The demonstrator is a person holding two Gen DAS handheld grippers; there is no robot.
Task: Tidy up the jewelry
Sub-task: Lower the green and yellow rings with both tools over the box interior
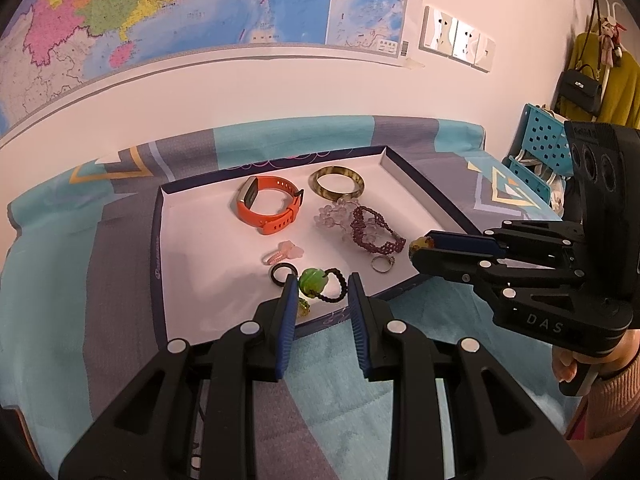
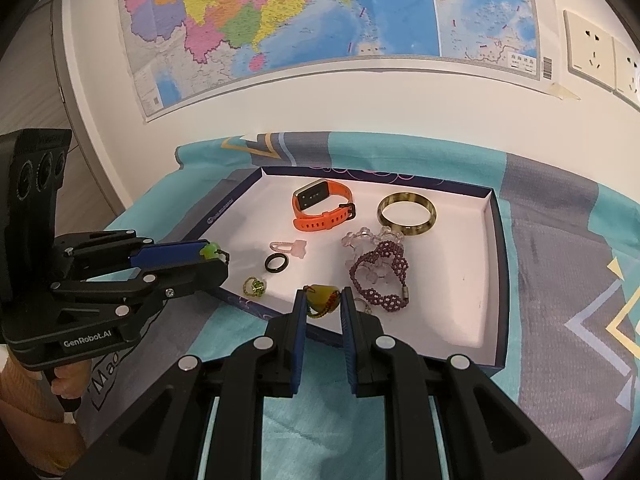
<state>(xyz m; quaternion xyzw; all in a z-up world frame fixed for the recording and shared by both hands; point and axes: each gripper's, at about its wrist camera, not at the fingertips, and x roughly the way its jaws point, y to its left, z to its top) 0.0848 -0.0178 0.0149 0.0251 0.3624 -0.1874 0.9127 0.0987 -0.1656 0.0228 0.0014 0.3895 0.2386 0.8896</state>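
A home bedroom: patterned bedsheet (image 1: 120,216), wall map (image 2: 320,20), handbag (image 1: 580,88) hanging by clothes.

watch (image 1: 267,208): orange | bangle (image 2: 407,215): olive-brown | bracelet (image 2: 380,276): purple beads

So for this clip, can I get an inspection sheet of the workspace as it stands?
Surface: teal and grey patterned cloth, with a white-lined tray on it.
Job's things: in the tray lie an orange watch, bangle, purple beaded bracelet, clear bead bracelet, pink clip, black ring, green wire ring and silver ring.
Clutter: nothing seen.
Grippers: left gripper is shut on a green bead on a black cord; right gripper is shut on an amber pendant.
Cables: nothing seen.
Surroundings: wall map, sockets, blue crate, black handbag.
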